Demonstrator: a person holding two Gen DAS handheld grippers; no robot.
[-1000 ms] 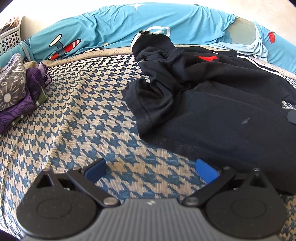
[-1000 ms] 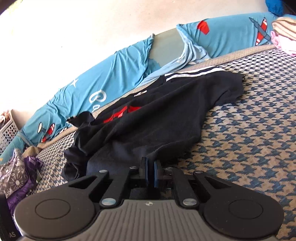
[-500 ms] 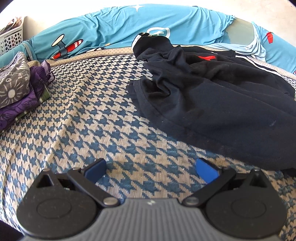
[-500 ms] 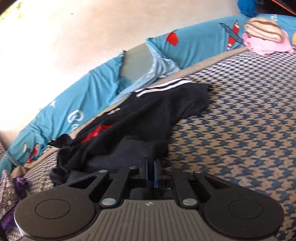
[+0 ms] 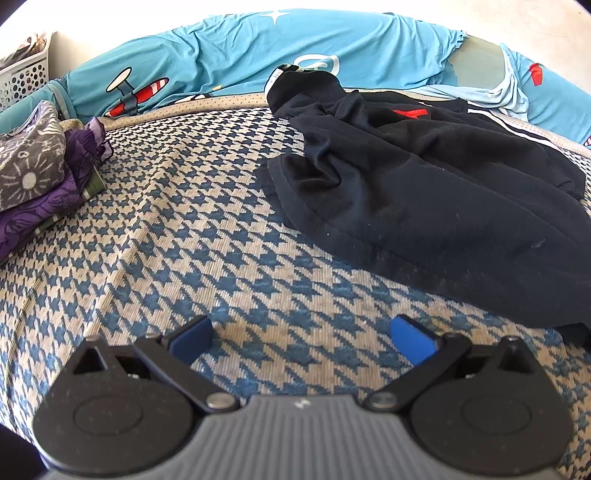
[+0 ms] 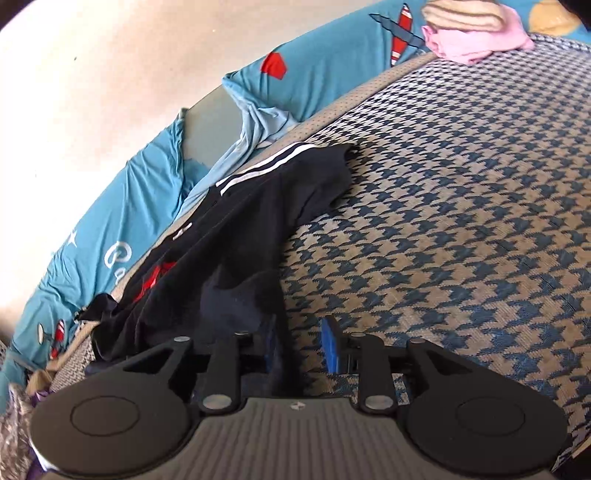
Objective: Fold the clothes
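— Blue pads are seen spread wide on the left gripper, with nothing between them but bare houndstooth mattress cover. How is the right gripper set?

— Its jaws are opening. A dark fold of the black garment lies at the left pad, while the right pad stands clear of cloth over the patterned cover; no grip is kept on it.

— Where is the garment found?

— It is spread in a rumpled heap along the far side of the bed, white stripes and a red print showing. Its near hem is seen just beyond the left gripper's right pad, apart from it.

— Are containers noted?

— A white perforated basket is seen at the far left corner; something is stuffed in it, but what cannot be told.

— And open room?

— A broad bare stretch of cover is left before the left gripper, bounded on the left by a stack of folded clothes and at the back by a turquoise aeroplane-print sheet. To the right gripper's right much cover lies free, up to folded pink and cream cloth at the far edge.

— Poses?

— Both grippers are pointed downward over the bed.
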